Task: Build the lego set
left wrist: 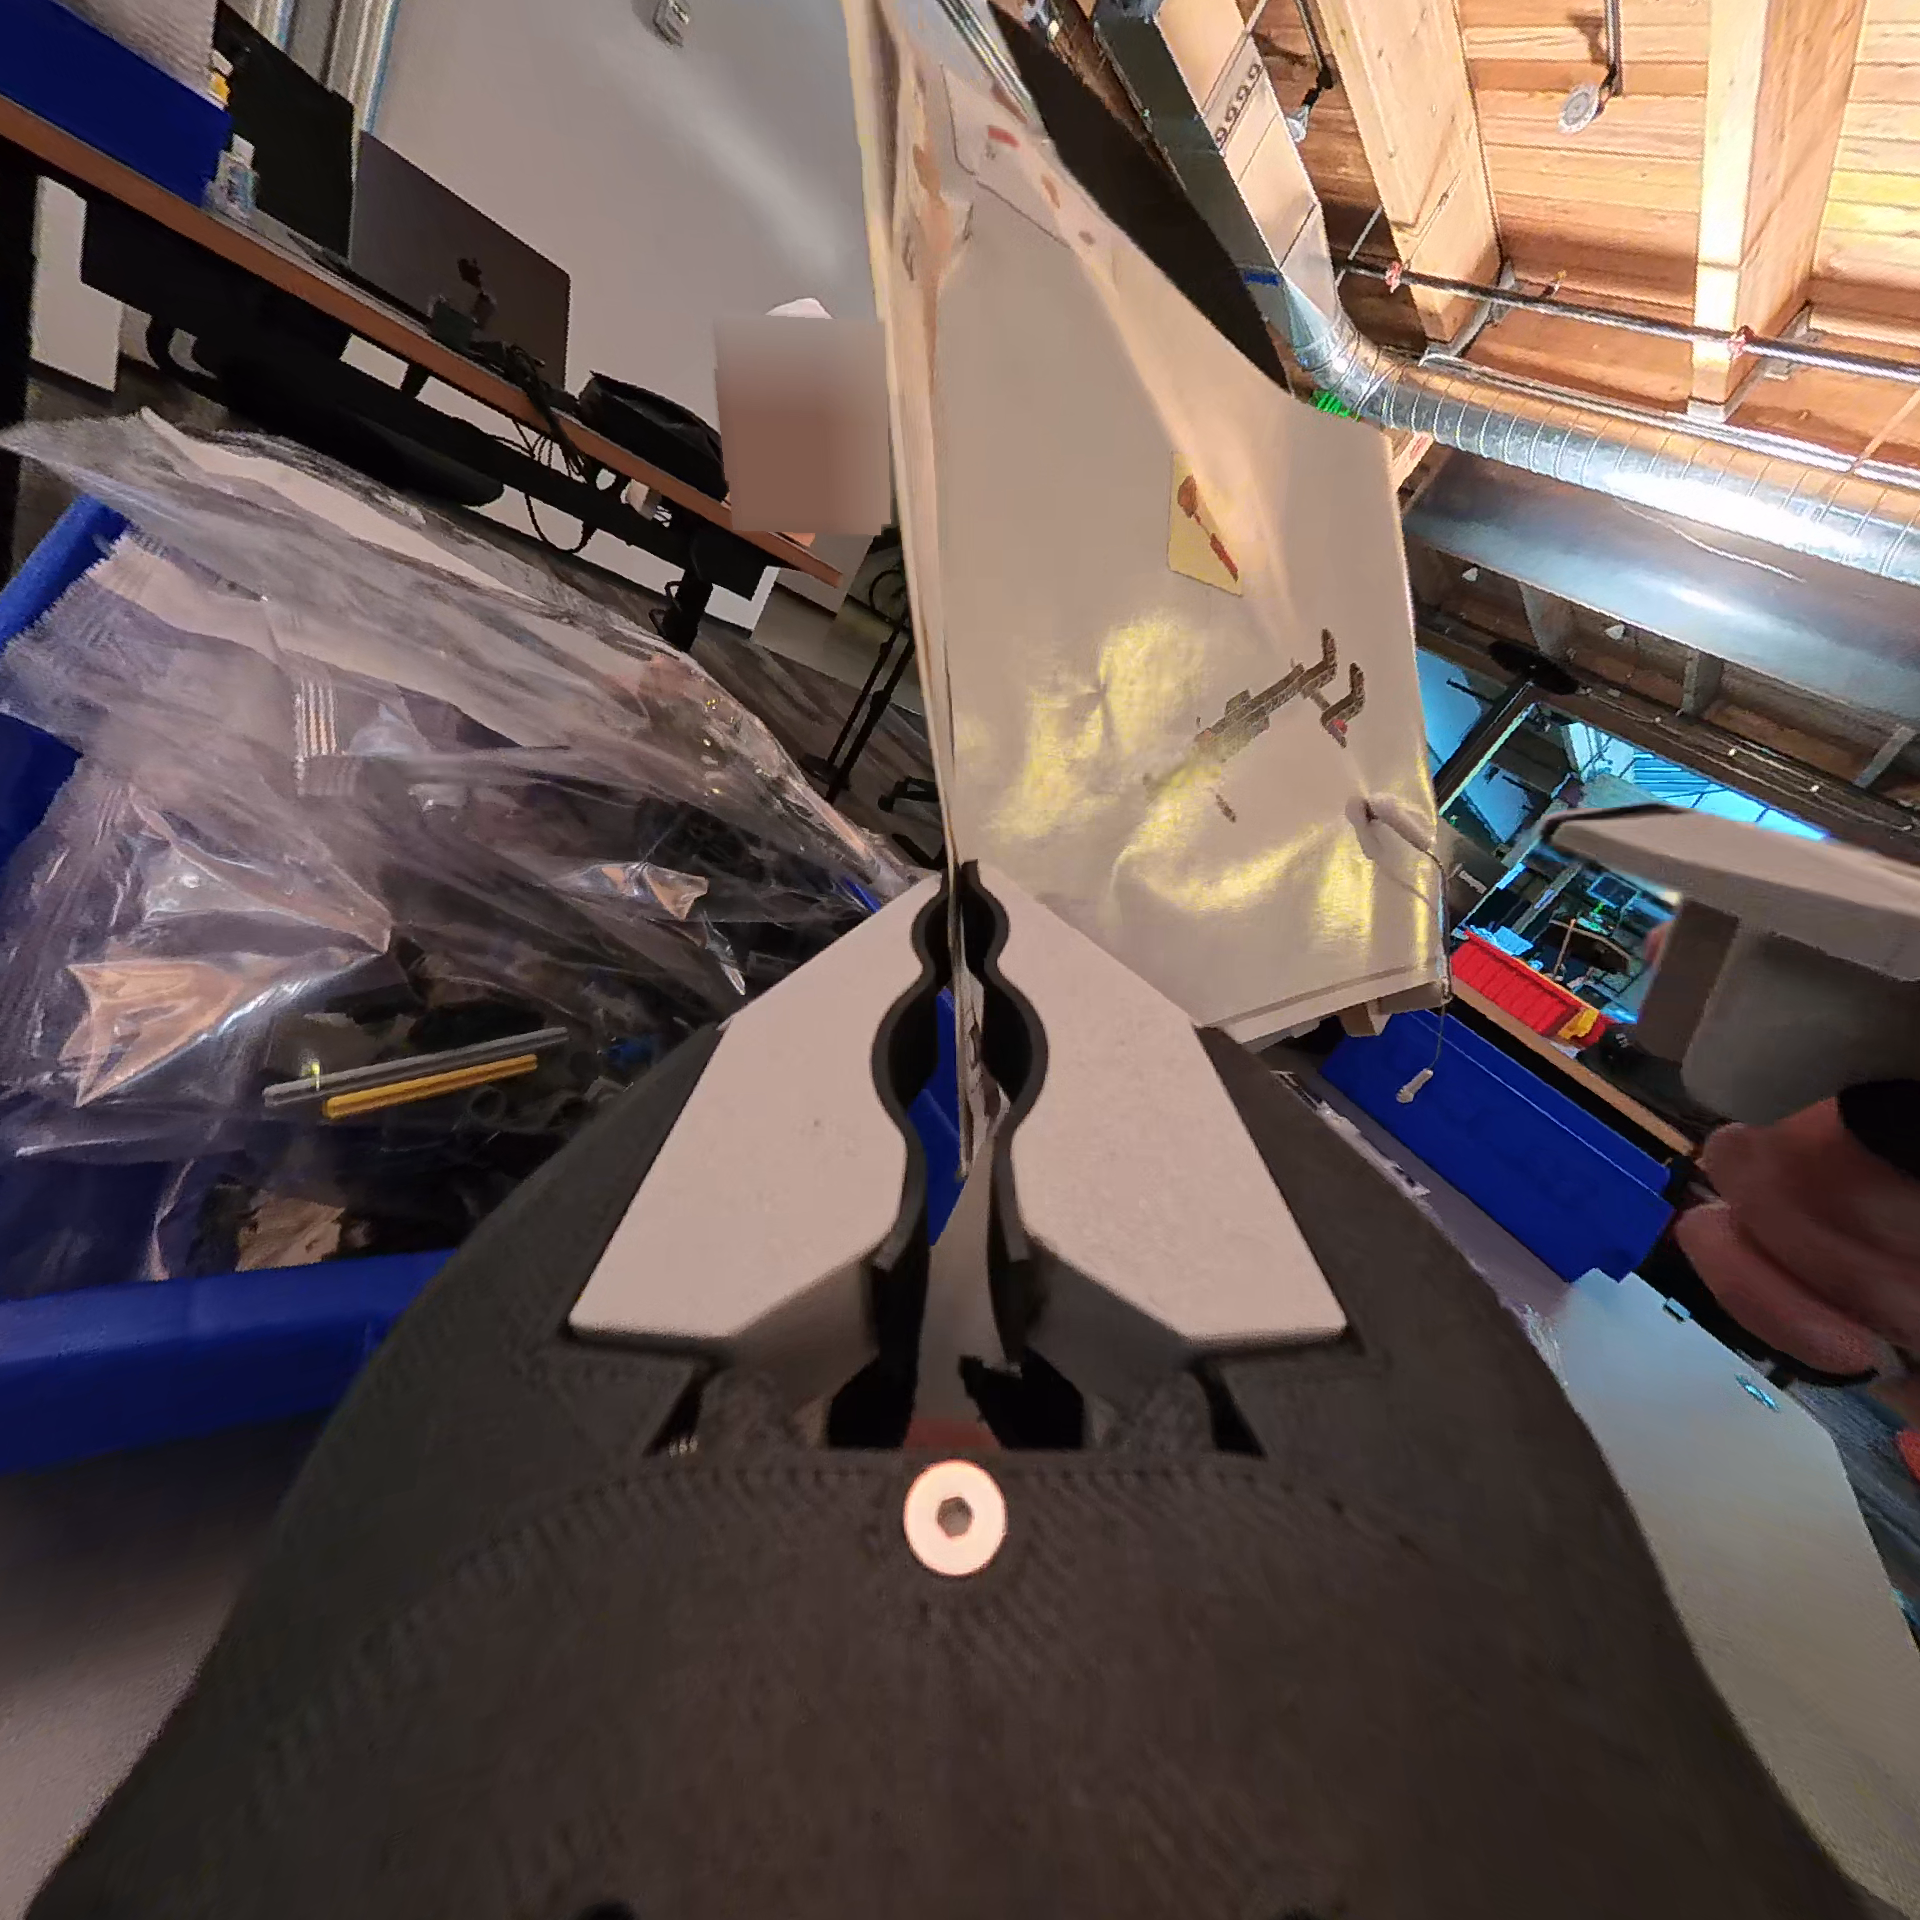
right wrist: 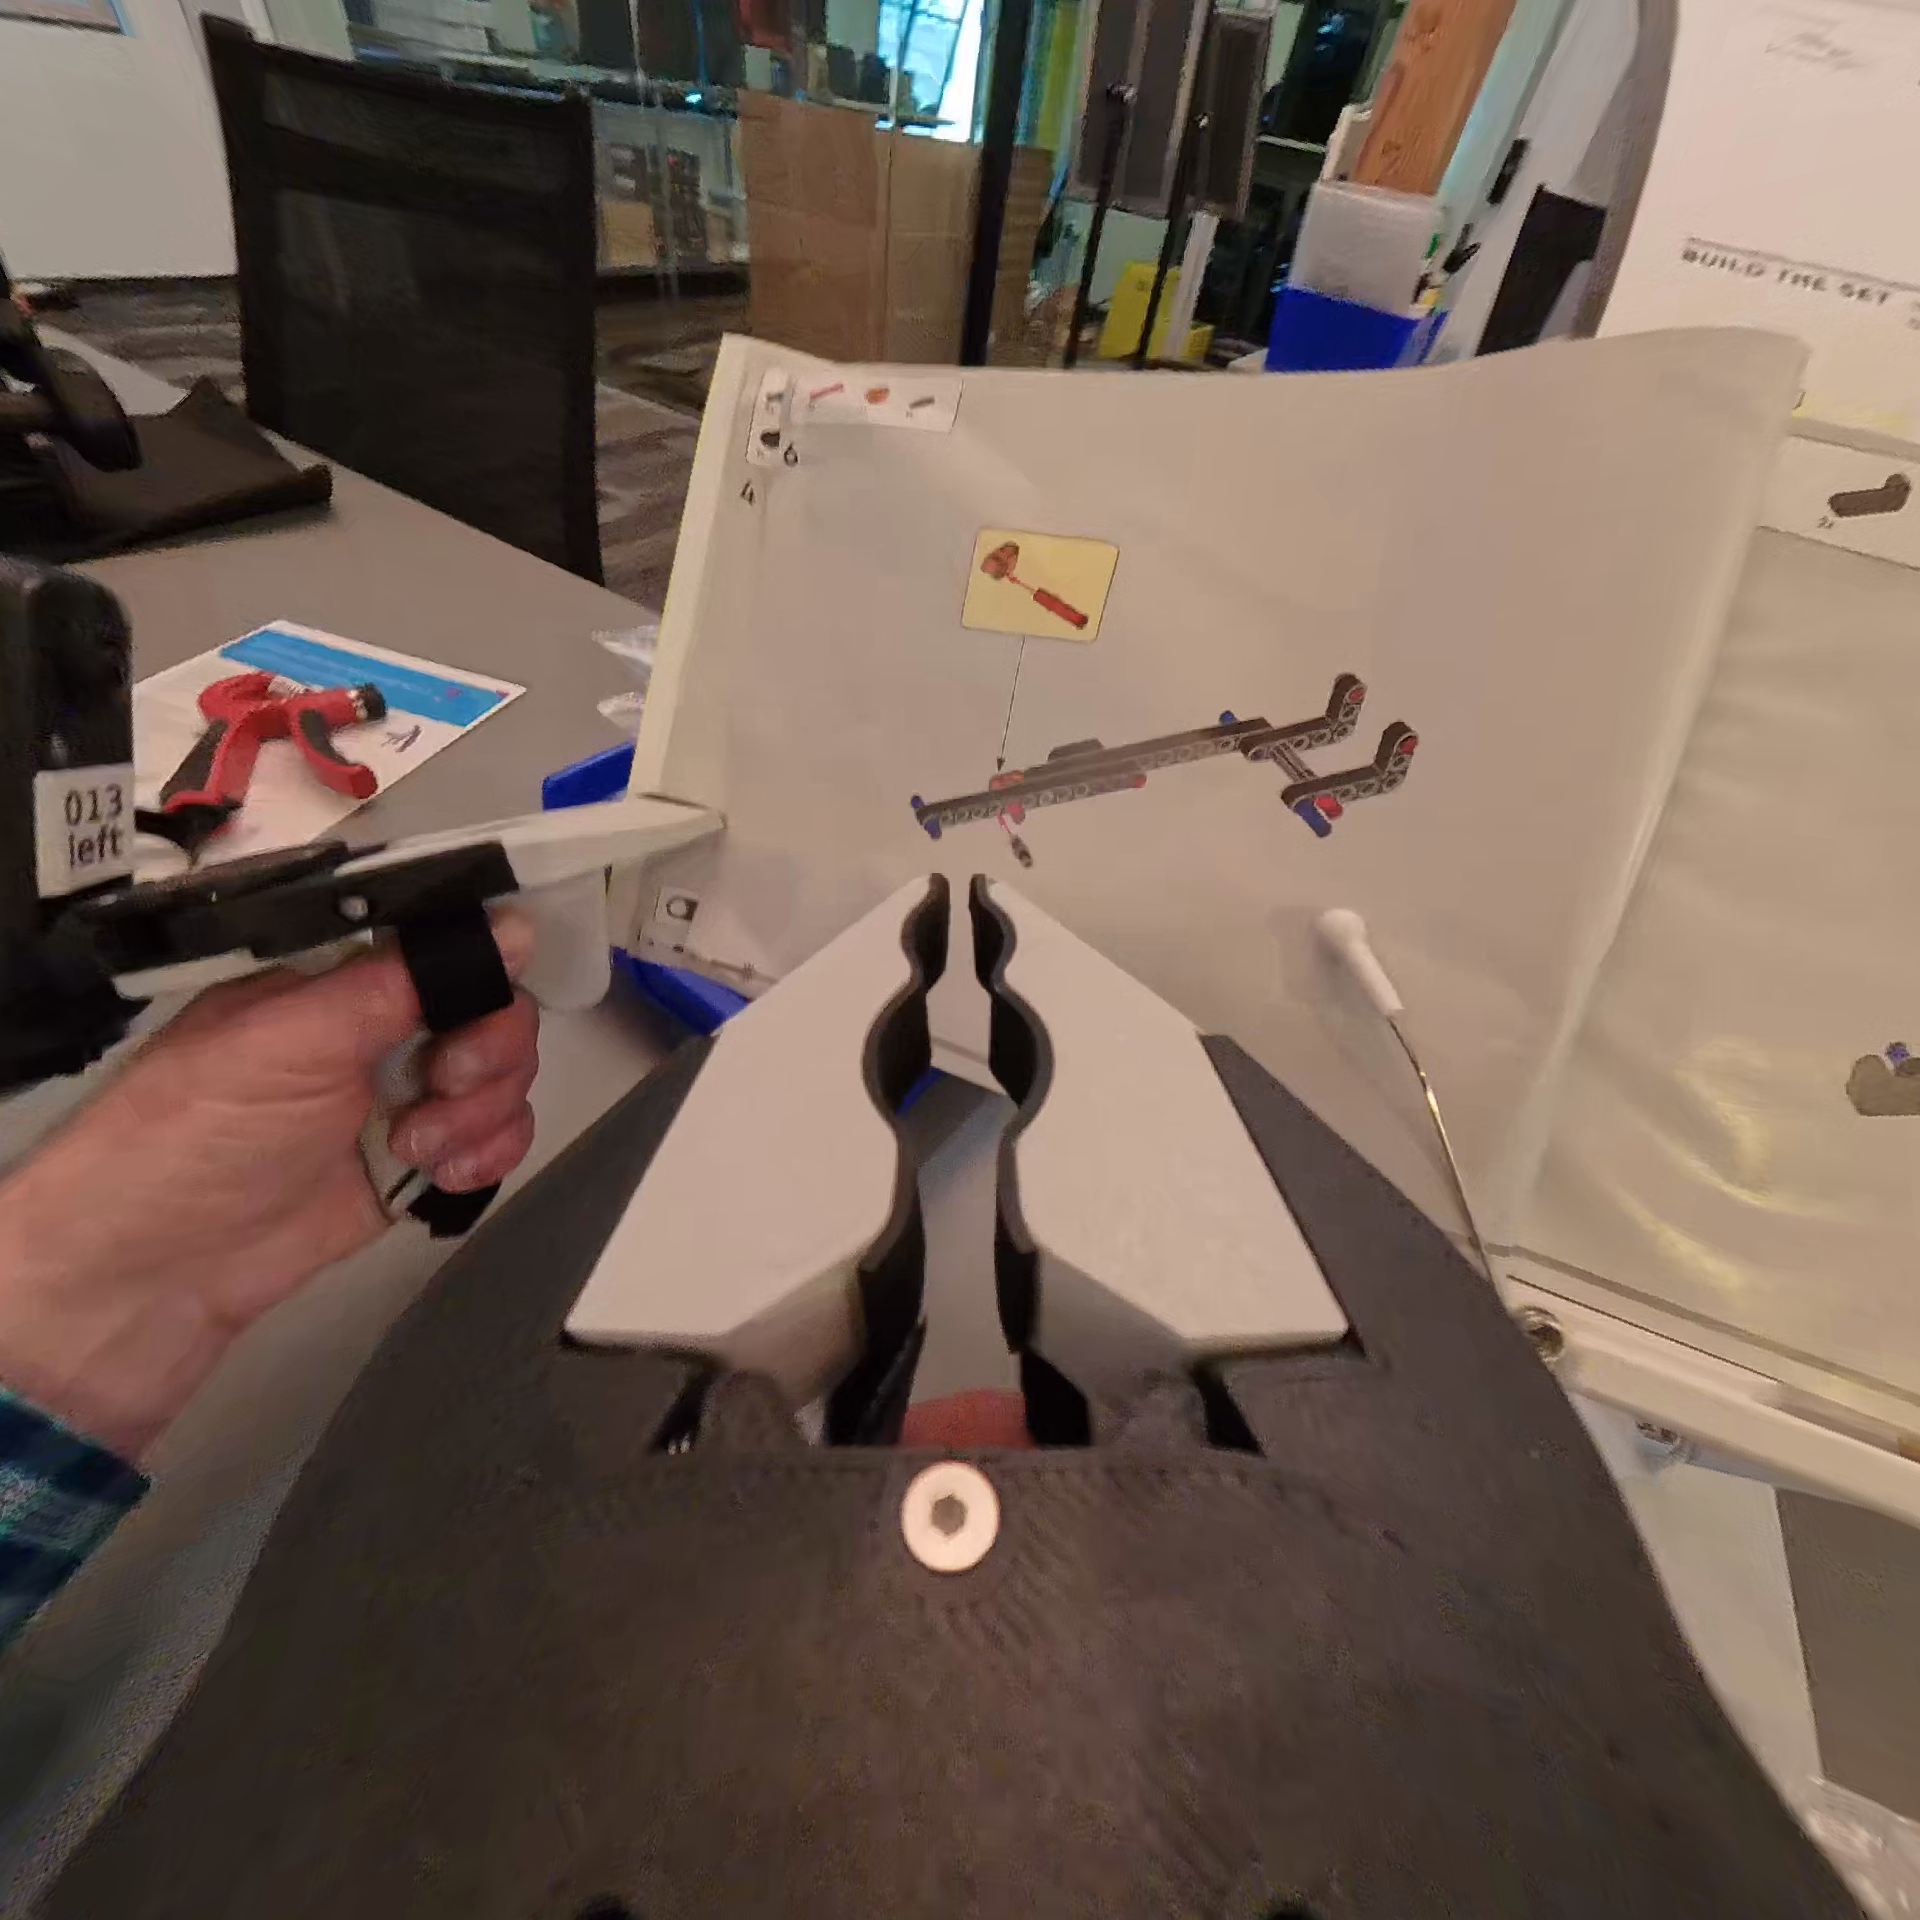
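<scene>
The left hand-held gripper (left wrist: 961, 883) is clamped on the edge of a raised instruction page (left wrist: 1174, 665); the right hand-held gripper (right wrist: 958, 883) is nearly closed on nothing. The bagged lego parts (left wrist: 395, 914) lie unopened in a blue bin (left wrist: 187, 1340). The thin page could be torn or slipped free (only its edge is pinched) if pulled sharply.

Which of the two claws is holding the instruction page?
The left claw, shut on the lifted page at its edge; the right claw grips nothing.
</scene>
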`<control>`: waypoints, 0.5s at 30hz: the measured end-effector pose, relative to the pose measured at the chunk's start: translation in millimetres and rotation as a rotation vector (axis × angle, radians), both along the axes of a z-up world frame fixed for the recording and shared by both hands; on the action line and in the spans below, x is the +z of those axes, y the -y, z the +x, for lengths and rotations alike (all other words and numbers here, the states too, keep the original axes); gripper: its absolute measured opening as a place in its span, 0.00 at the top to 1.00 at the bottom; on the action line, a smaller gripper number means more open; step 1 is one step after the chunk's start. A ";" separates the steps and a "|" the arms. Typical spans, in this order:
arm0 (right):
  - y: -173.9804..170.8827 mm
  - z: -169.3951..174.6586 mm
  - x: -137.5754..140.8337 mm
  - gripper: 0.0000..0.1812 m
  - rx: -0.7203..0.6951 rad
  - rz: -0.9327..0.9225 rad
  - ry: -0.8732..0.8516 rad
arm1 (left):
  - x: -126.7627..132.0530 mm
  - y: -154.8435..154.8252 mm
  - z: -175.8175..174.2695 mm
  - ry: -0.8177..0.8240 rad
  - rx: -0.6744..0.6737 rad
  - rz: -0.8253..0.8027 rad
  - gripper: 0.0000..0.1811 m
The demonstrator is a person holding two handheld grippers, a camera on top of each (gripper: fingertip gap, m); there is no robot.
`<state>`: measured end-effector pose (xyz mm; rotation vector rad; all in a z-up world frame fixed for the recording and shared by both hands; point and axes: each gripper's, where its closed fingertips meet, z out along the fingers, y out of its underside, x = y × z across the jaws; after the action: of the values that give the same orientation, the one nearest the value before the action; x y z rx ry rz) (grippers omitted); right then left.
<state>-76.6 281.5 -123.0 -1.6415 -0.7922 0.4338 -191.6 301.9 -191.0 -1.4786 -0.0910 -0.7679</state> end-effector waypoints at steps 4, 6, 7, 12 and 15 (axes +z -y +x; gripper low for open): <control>-2.9 -5.6 10.7 0.97 -0.105 0.059 -0.038 | -0.8 -2.3 -0.7 -0.001 0.003 -0.006 1.00; -0.8 -8.7 13.3 0.95 -0.133 0.059 -0.062 | -1.8 -3.7 -0.9 0.001 0.007 -0.009 1.00; 0.1 -9.6 15.0 0.95 -0.148 0.064 -0.069 | -3.6 -4.5 -0.5 -0.006 0.009 -0.014 1.00; 3.6 -17.5 9.6 0.95 -0.158 0.014 -0.077 | -5.6 -4.4 0.2 -0.002 0.007 -0.012 1.00; 4.9 -20.2 3.8 0.95 -0.162 -0.011 -0.074 | -7.6 -5.7 1.0 -0.010 0.007 -0.020 1.00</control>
<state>-96.8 276.6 -119.1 -1.6757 -0.5981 0.3819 -190.6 307.7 -198.6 -1.4997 -0.0966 -0.7558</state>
